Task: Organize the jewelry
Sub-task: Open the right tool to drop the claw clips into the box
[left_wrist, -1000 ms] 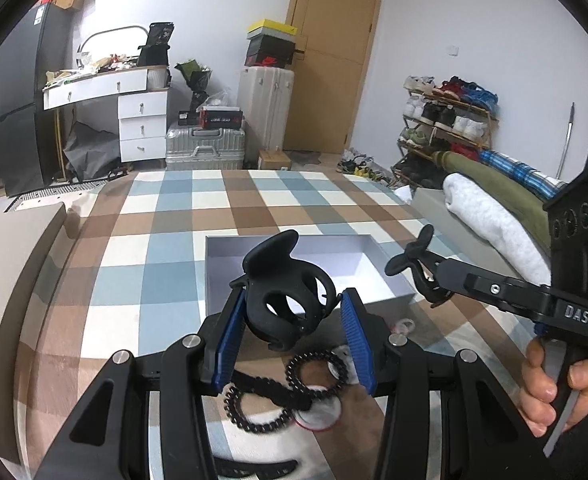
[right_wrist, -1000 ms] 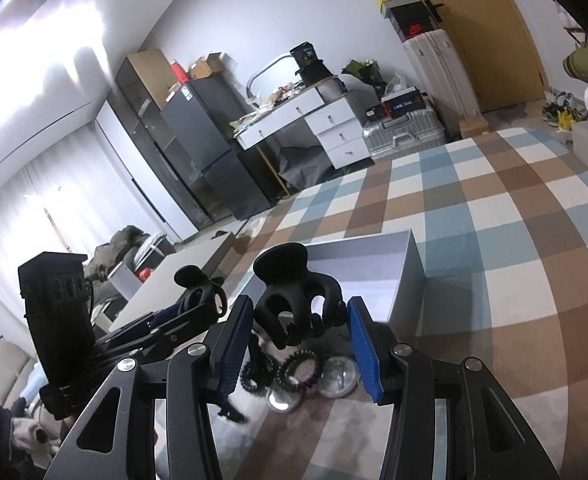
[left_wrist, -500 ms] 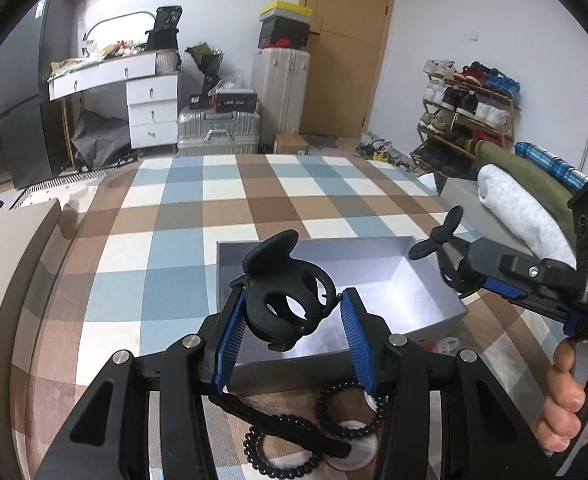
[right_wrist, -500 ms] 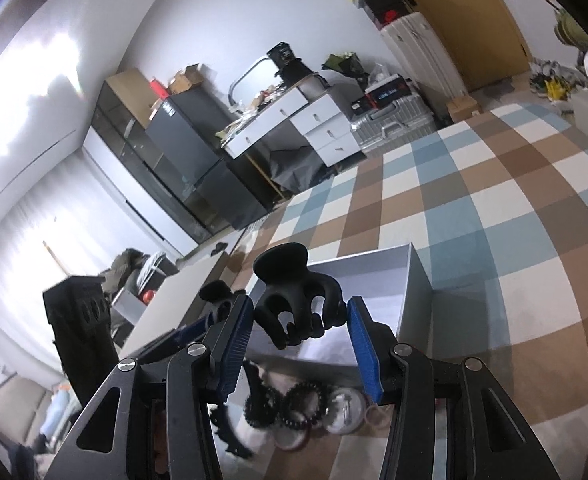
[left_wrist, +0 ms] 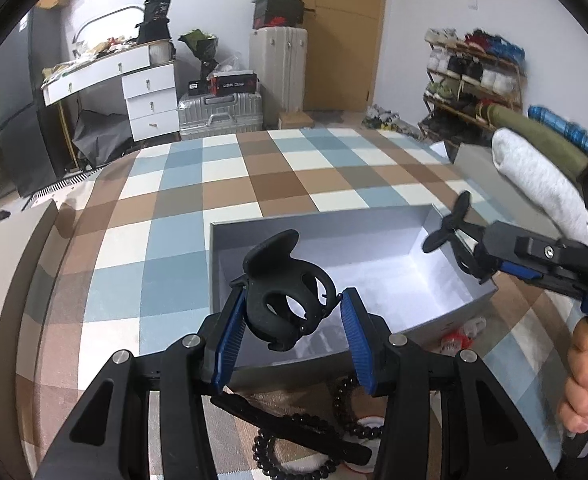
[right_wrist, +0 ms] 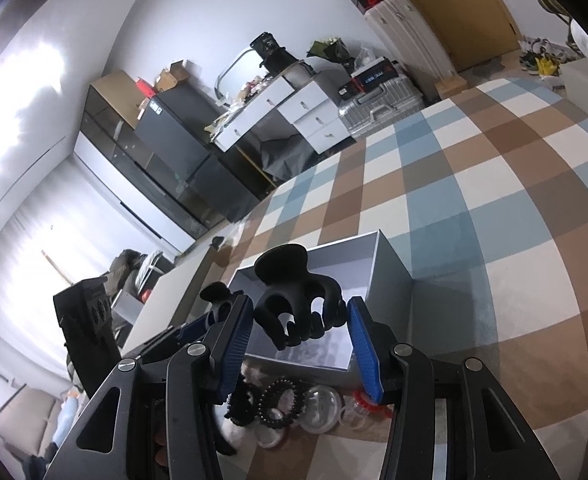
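While each of our grippers carries a black claw hair clip, what the next move turns on is the open grey box (left_wrist: 406, 300) just beyond and below both. The left gripper (left_wrist: 292, 326) is clenched on its hair clip (left_wrist: 288, 300), which stands with its hinge tab up and teeth pointing down over the box's near wall. The right gripper (right_wrist: 296, 334) grips a second claw clip (right_wrist: 294, 304) the same way, at the box's right side; in the left wrist view that clip (left_wrist: 450, 226) hangs over the right wall. Both hands look equally close, so either could let go first, we judge. Nearer us, outside the box on the checked cloth (left_wrist: 182, 184), lie black bead bracelets (left_wrist: 294, 440) and a flat hair barrette (left_wrist: 286, 420), still unsorted. Nothing stands between clips and box.
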`<state>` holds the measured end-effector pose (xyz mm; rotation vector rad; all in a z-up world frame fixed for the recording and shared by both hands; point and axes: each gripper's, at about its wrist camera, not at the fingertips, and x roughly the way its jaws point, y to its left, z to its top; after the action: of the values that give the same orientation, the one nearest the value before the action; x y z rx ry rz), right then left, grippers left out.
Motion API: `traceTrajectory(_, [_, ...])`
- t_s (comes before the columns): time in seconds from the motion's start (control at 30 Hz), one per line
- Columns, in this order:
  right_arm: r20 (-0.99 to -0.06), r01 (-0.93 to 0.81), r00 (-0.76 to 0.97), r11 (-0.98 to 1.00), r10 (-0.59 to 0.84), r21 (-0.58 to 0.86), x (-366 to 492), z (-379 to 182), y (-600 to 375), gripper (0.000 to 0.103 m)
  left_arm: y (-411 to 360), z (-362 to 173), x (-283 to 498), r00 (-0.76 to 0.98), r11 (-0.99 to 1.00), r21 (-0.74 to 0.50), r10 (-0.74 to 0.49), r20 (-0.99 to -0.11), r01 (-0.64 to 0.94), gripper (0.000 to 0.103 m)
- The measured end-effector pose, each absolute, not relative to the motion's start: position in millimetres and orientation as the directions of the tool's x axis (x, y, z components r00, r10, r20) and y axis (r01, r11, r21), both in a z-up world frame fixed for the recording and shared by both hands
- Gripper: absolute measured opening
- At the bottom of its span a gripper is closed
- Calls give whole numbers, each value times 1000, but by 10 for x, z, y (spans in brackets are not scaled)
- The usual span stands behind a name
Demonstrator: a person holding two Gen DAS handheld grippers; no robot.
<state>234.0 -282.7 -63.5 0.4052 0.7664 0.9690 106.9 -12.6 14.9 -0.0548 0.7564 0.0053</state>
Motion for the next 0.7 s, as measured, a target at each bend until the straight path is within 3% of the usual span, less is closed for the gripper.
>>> traceTrajectory(0.5, [-408, -584, 318, 515, 856, 627, 2363, -643, -2778, 48, -142, 150, 1034, 710, 997, -73, -41, -702, -14, 42])
traceTrajectory(0.67, [-426, -619, 327, 532, 844, 578, 2273, -587, -2747, 51, -131, 212, 930, 725, 993, -122, -88, -684, 5, 42])
traceTrajectory(0.7, [-425, -628, 333, 534, 842, 566, 2249, -557, -2754, 56, -128, 225, 909, 727, 992, -124, -91, -681, 8, 43])
